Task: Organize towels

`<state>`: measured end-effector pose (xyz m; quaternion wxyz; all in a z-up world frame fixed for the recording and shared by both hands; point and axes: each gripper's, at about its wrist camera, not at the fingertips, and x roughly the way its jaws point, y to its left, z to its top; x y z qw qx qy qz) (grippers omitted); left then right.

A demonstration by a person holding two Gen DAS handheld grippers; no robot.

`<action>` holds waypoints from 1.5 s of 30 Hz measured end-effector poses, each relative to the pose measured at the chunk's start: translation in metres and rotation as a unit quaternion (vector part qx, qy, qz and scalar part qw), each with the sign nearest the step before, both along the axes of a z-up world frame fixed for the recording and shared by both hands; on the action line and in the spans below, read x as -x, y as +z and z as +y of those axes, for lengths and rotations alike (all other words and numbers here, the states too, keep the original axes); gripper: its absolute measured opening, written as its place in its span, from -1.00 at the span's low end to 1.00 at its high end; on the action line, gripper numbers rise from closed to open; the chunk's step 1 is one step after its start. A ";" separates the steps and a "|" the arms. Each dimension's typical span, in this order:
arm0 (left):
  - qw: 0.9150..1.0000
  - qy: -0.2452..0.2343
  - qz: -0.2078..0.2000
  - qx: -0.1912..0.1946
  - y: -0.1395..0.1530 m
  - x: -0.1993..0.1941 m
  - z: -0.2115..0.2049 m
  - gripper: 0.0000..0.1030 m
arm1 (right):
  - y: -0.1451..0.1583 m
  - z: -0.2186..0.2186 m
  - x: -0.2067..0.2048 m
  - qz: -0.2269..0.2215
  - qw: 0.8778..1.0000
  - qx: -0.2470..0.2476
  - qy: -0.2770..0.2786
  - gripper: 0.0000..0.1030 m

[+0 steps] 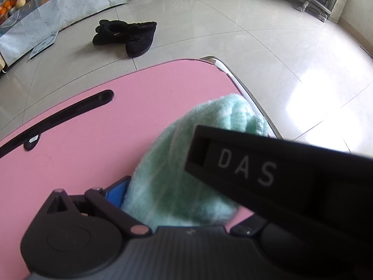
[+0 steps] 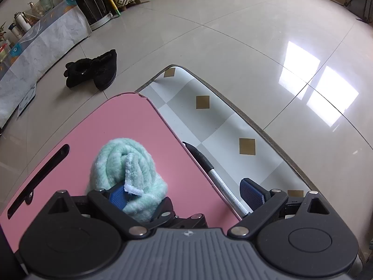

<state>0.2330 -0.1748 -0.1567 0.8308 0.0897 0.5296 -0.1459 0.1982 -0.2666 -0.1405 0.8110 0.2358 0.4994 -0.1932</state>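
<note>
Towel [image 2: 123,177], mint green, sits rolled at lower centre on the pink tray [image 2: 144,126]; right gripper [image 2: 184,198] gapes empty beside it, left gripper [image 1: 186,186] unclear; stowing remains.

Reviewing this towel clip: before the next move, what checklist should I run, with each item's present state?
1. Rolled towel rests fully on the pink tabletop: ok.
2. Roll tidy: not ok, a white-edged corner sticks out.
3. Right claw free to move: ok, pads wide apart, only its left pad by the towel.
4. Left claw grip on the towel: cannot tell, one pad touches it and the other is hidden.
5. Metal rod clear of the towel: ok.
</note>
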 end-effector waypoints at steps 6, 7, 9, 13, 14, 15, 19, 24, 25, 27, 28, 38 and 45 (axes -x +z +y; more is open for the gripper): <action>1.000 0.010 0.003 0.002 0.000 -0.003 0.010 1.00 | 0.000 0.005 -0.004 -0.004 1.000 0.001 0.003 0.85; 1.000 0.013 0.004 0.002 0.000 -0.004 0.012 1.00 | 0.000 0.006 -0.005 -0.004 1.000 0.001 0.005 0.85; 1.000 0.018 0.006 0.002 0.000 -0.004 0.016 1.00 | 0.001 0.010 -0.006 -0.004 1.000 0.001 0.009 0.85; 1.000 0.026 0.007 0.002 0.001 -0.006 0.024 1.00 | 0.001 0.018 -0.009 -0.003 1.000 0.000 0.016 0.85; 1.000 0.028 0.008 0.001 0.001 -0.006 0.026 1.00 | 0.001 0.020 -0.010 -0.003 1.000 0.000 0.017 0.84; 0.999 0.031 0.008 0.001 0.002 -0.007 0.028 1.00 | 0.001 0.021 -0.011 -0.003 1.000 0.000 0.019 0.84; 0.999 0.041 0.011 0.002 0.003 -0.009 0.037 1.00 | 0.001 0.030 -0.015 -0.003 1.000 0.000 0.027 0.84; 0.999 0.049 0.010 0.001 0.003 -0.010 0.048 1.00 | 0.001 0.039 -0.018 -0.004 0.999 0.000 0.035 0.84; 0.999 0.051 0.010 0.001 0.003 -0.011 0.050 1.00 | 0.001 0.042 -0.019 -0.004 0.999 0.000 0.037 0.84; 0.998 0.055 0.010 0.001 0.003 -0.011 0.054 1.00 | 0.001 0.046 -0.020 -0.004 0.999 -0.001 0.040 0.84; 0.998 0.056 0.010 0.001 0.003 -0.012 0.056 1.00 | 0.001 0.049 -0.021 -0.004 0.999 -0.001 0.042 0.84; 0.997 0.070 0.010 -0.001 0.003 -0.013 0.072 1.00 | 0.000 0.067 -0.024 -0.005 0.998 -0.003 0.059 0.84; 0.997 0.073 0.010 -0.004 0.004 -0.010 0.079 1.00 | -0.001 0.075 -0.024 -0.004 0.998 -0.005 0.068 0.84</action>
